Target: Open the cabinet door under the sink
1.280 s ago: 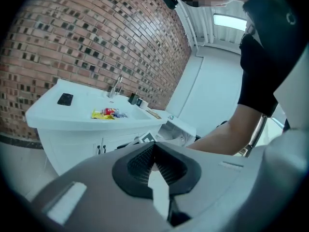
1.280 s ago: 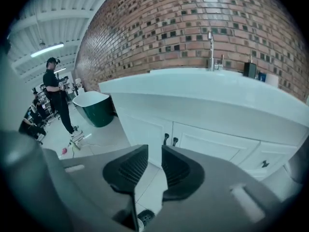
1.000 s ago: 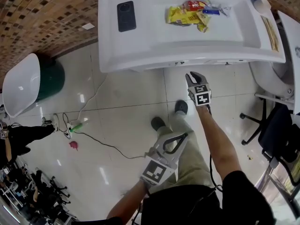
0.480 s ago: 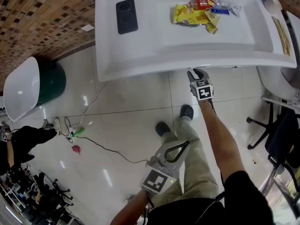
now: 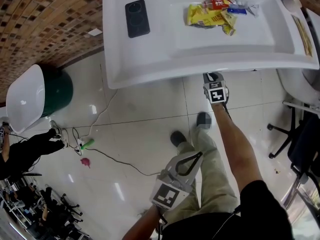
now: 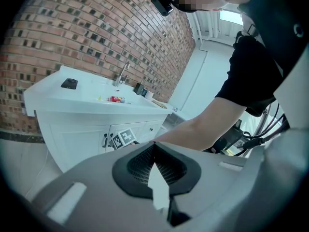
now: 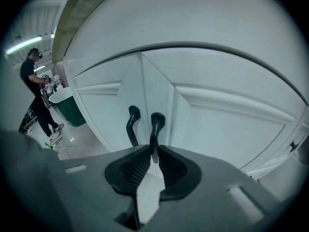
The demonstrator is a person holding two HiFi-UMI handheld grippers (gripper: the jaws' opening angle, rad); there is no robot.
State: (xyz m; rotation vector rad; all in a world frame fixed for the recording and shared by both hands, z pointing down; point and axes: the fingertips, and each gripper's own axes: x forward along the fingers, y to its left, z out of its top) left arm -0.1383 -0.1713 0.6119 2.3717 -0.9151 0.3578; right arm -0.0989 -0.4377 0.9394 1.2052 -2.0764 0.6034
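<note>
The right gripper (image 7: pixel 154 152) has dropped in under the sink (image 5: pixel 150 66) rim since a second ago. Its jaws are closing on the right-hand door handle (image 7: pixel 156 124), the black bar caught between the pads, which looks like the set-up for the pull. The cabinet door (image 7: pixel 231 129) stands shut just beyond. The left gripper (image 6: pixel 154 148) hangs back nearer the person, jaws together, empty.

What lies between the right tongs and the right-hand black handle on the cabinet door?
Nothing: in the right gripper view the handle already stands between the closing jaws of the right tongs, pads against it.
</note>
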